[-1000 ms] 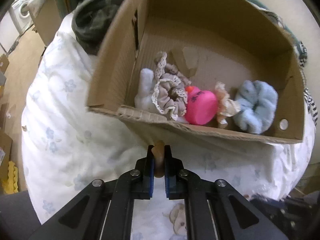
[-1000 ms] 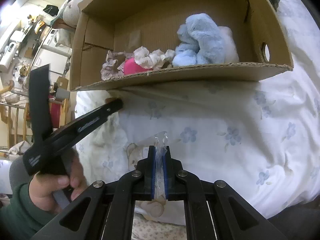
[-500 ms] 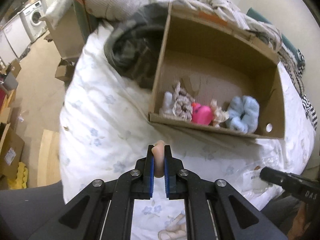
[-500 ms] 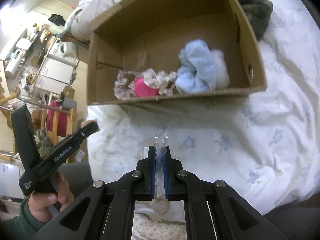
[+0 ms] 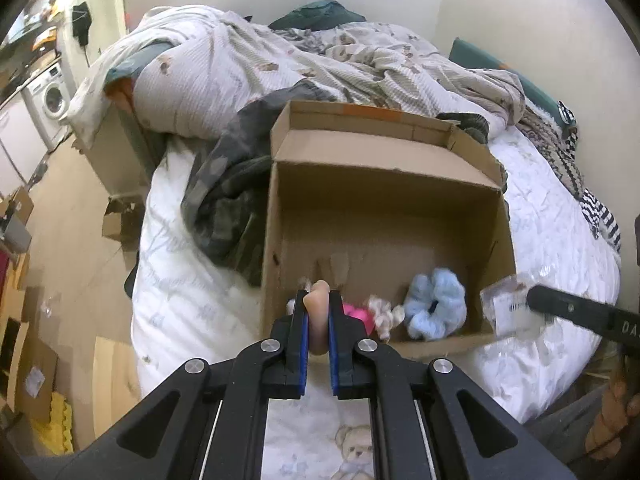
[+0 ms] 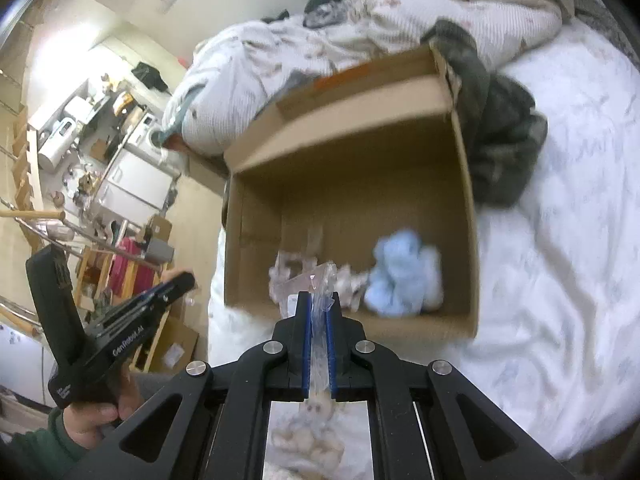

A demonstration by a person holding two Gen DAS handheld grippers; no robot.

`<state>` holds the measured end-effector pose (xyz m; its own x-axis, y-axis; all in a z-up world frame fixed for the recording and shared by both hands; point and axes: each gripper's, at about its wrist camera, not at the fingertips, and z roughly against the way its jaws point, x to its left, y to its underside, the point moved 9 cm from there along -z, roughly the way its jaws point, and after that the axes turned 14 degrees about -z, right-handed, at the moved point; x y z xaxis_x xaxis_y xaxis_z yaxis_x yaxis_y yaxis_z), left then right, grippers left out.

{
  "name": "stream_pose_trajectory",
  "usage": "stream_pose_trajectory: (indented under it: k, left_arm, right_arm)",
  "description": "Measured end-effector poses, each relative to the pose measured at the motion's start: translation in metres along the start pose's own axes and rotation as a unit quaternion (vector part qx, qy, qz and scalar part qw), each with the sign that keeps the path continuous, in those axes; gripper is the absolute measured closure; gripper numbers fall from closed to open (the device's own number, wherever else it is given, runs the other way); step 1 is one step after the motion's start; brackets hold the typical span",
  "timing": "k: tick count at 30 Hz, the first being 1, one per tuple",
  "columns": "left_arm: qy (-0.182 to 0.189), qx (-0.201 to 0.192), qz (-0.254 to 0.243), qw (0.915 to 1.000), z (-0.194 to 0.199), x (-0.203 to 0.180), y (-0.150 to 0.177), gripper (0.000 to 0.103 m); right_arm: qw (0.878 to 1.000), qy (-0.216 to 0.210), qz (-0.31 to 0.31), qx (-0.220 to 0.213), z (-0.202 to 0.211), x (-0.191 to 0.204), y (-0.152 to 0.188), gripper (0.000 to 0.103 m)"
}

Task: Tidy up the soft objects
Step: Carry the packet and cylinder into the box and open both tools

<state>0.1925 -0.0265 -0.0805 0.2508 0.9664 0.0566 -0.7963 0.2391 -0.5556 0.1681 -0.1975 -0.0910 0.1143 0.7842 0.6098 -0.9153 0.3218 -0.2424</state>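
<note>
An open cardboard box stands on the bed; it also shows in the right wrist view. Along its near wall lie a blue scrunchie, a cream frilly scrunchie and a pink soft object. My left gripper is shut on a small beige soft piece, held above the box's near left corner. My right gripper is shut on a clear plastic bag, above the box's near wall. That bag shows at the right in the left wrist view.
The box sits on a white flowered sheet. A dark camouflage garment lies against the box's left side. A rumpled duvet fills the far bed. Floor with cardboard pieces lies left of the bed.
Both grippers have risen and pulled back from the bed, so the box looks smaller and more of the room shows. Each keeps its hold on its item.
</note>
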Motion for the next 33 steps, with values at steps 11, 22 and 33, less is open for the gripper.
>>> stream_pose_trajectory:
  k: [11, 22, 33]
  left_arm:
    - [0.022, 0.024, -0.027, 0.9991, -0.062, -0.025, -0.008, 0.095]
    - [0.044, 0.041, -0.015, 0.9981, -0.090, -0.035, -0.007, 0.095]
    - [0.052, 0.053, -0.037, 0.9966, -0.097, -0.050, -0.003, 0.094]
  right_arm:
    - [0.999, 0.005, -0.042, -0.010, -0.043, -0.033, -0.023, 0.095]
    - [0.999, 0.022, -0.041, 0.025, -0.082, -0.030, -0.020, 0.095]
    - [0.996, 0.040, -0.039, 0.064, -0.102, -0.034, -0.007, 0.095]
